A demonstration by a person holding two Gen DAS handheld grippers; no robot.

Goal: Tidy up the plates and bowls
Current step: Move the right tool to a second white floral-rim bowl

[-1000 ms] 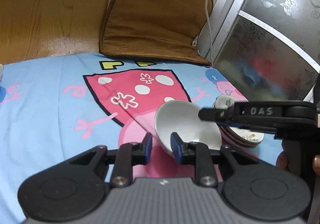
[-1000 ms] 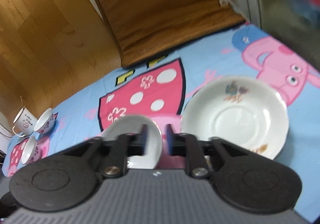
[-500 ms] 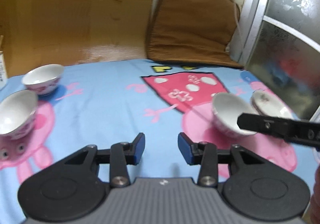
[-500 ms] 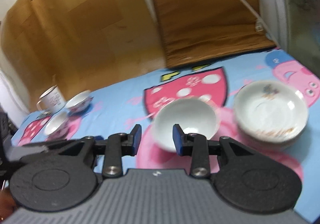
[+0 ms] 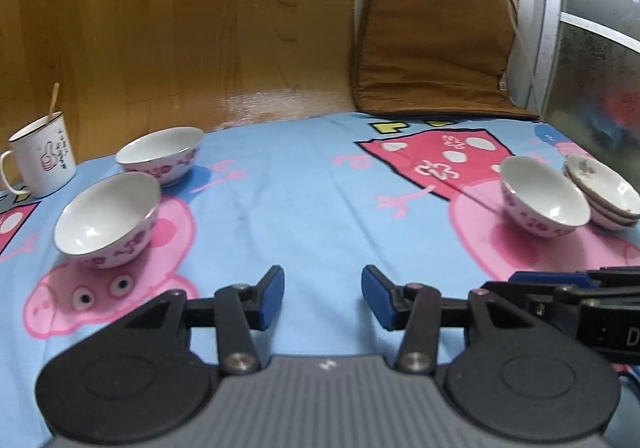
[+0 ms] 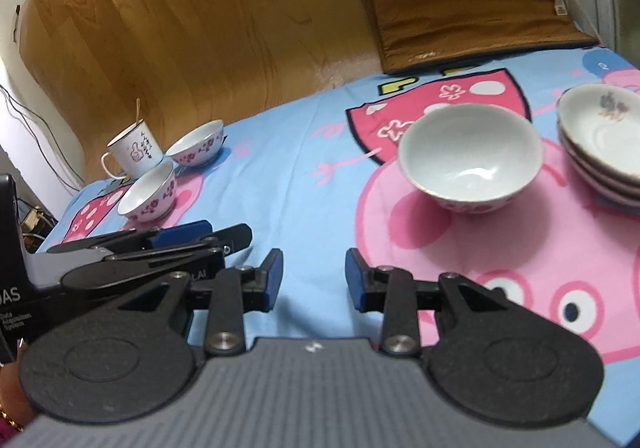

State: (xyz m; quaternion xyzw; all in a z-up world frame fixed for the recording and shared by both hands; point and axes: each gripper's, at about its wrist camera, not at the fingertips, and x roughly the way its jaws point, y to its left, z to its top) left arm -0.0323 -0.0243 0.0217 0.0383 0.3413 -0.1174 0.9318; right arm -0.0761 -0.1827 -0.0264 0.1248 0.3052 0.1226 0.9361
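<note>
A white bowl with pink flowers (image 5: 544, 200) (image 6: 470, 164) stands upright on the blanket beside a stack of white plates (image 5: 604, 194) (image 6: 600, 140). Two more flowered bowls (image 5: 106, 218) (image 5: 160, 154) sit far left, also seen in the right wrist view (image 6: 148, 196) (image 6: 196, 142). My left gripper (image 5: 323, 288) hovers over bare blanket, its jaws opening with nothing between them. My right gripper (image 6: 313, 272) is open and empty, short of the near bowl. Each gripper shows at the edge of the other's view.
A white mug (image 5: 42, 160) (image 6: 134, 154) with a stick in it stands behind the left bowls. The cartoon blanket (image 5: 304, 208) lies on a wooden floor. A brown cushion (image 5: 432, 48) and a glass door (image 5: 592, 48) close off the far right.
The left gripper let go of the tilted bowl, which now stands beside the plates. Both grippers drew back and swung left, bringing the far bowls and mug into view.
</note>
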